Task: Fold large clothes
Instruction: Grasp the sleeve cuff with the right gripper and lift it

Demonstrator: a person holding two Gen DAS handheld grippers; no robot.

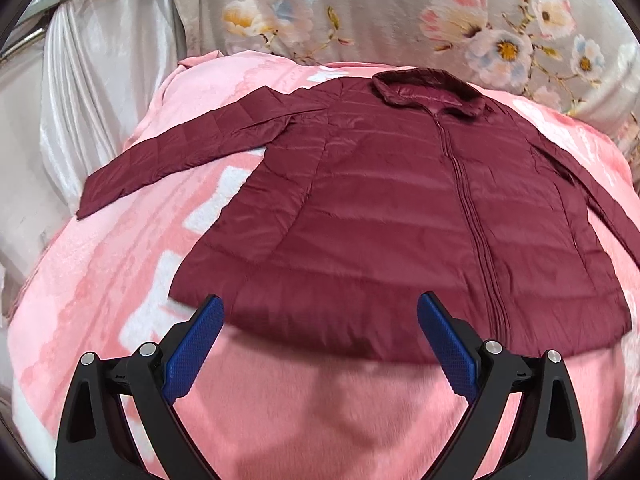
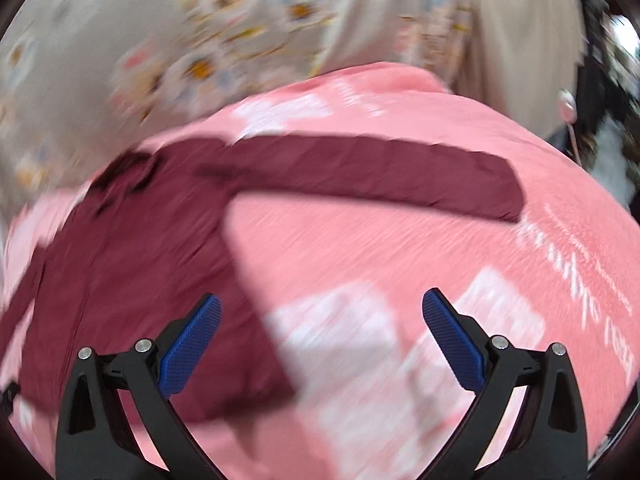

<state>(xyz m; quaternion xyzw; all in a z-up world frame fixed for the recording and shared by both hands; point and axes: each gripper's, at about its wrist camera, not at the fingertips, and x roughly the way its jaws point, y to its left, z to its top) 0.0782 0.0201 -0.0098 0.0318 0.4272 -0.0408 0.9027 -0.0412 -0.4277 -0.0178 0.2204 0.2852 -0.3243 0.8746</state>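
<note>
A maroon quilted jacket (image 1: 380, 208) lies flat and zipped on a pink blanket (image 1: 120, 264), collar away from me, both sleeves spread out to the sides. My left gripper (image 1: 320, 312) hovers open over the jacket's near hem, left of the zipper, holding nothing. In the blurred right wrist view the jacket (image 2: 132, 264) fills the left side and its right sleeve (image 2: 380, 172) stretches across toward the right. My right gripper (image 2: 322, 312) is open above the blanket (image 2: 400, 248) just right of the jacket's side edge, below the sleeve.
A grey floral fabric (image 1: 400, 12) rises behind the blanket. White satin cloth (image 1: 100, 92) hangs at the left. In the right wrist view beige cloth (image 2: 520, 32) and dark clutter (image 2: 616, 128) lie beyond the blanket's far right edge.
</note>
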